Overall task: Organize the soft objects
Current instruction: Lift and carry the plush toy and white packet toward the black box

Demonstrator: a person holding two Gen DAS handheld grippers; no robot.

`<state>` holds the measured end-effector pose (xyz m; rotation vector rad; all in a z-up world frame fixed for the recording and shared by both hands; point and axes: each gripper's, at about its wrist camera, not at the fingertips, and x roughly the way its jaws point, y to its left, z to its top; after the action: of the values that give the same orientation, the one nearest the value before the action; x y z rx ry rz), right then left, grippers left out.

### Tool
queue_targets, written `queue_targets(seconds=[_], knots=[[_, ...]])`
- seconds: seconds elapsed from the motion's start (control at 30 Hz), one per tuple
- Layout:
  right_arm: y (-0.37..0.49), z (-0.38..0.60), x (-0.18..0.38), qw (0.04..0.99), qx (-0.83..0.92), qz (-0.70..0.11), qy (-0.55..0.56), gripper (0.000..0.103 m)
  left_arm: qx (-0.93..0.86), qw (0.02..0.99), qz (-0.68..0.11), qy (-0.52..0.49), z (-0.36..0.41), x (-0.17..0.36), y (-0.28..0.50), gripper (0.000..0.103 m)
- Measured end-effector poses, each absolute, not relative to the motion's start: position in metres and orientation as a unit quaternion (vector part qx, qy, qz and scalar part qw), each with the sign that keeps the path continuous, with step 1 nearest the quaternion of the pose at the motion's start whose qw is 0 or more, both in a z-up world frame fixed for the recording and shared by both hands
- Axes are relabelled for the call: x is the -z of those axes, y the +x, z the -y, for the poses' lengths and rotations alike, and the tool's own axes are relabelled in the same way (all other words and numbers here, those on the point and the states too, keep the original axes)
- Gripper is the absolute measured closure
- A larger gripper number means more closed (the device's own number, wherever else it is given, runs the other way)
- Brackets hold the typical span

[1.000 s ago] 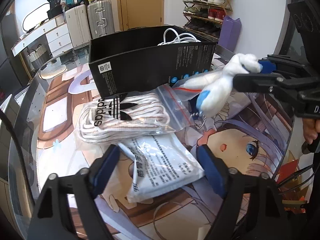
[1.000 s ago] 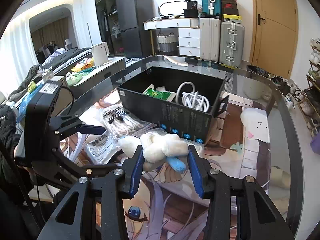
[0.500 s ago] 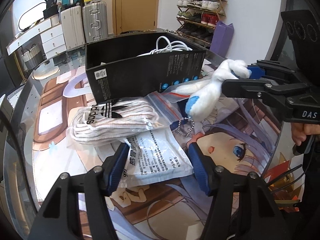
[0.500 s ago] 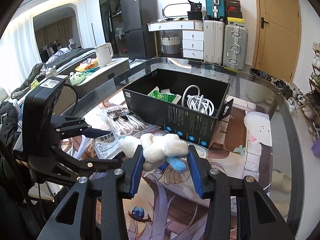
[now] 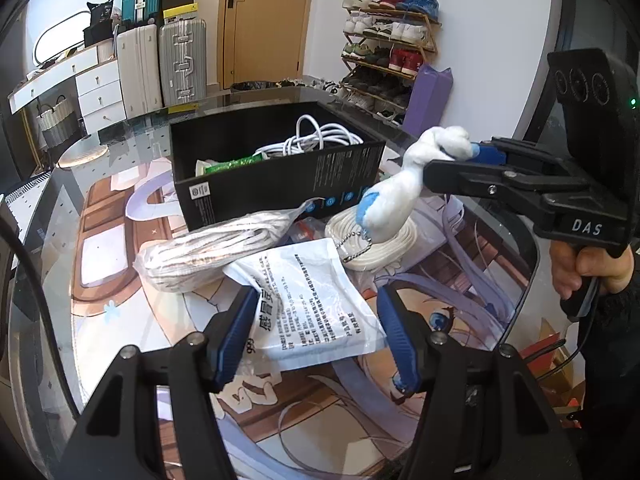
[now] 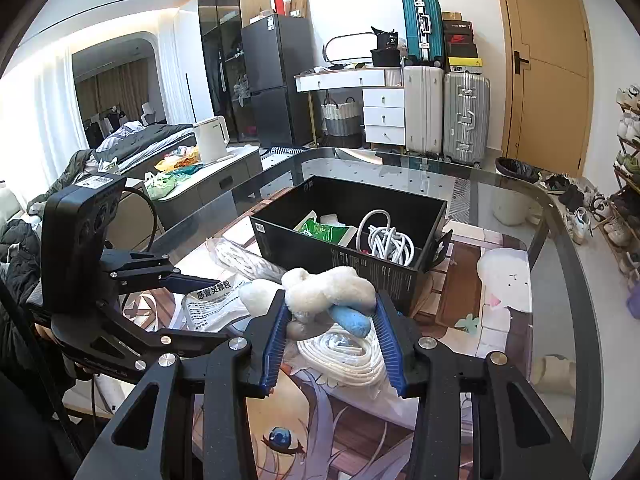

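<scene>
The fluffy white plush toy with blue tips (image 6: pixel 328 294) hangs clear of the table, clamped in your right tool (image 6: pixel 330 336) just short of the open black cardboard box (image 6: pixel 352 236). Your left tool (image 5: pixel 316 334) is pinching the white printed plastic pouch (image 5: pixel 308 304) by its near edge. The box already holds a white cable coil and a green packet. By the look of it, the toy, the pouch and two bagged rope bundles remain outside on the glass-topped table (image 6: pixel 552 320).
</scene>
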<state>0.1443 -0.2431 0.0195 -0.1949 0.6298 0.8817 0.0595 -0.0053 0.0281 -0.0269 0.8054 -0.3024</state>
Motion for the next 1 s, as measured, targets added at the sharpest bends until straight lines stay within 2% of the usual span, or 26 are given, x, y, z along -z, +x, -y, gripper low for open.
queue_targets(seconds=[0.57,1.0], knots=[[0.144,0.262,-0.035,0.875,-0.408,-0.257,-0.040,0.061,0.119,0.936,-0.330,-0.037,-0.009,-0.063,0.046,0.042],[0.146,0.261,-0.036,0.887,-0.386,-0.251,-0.022,0.061,0.078,0.948,-0.304,-0.047,-0.030,-0.068,0.056,0.042]])
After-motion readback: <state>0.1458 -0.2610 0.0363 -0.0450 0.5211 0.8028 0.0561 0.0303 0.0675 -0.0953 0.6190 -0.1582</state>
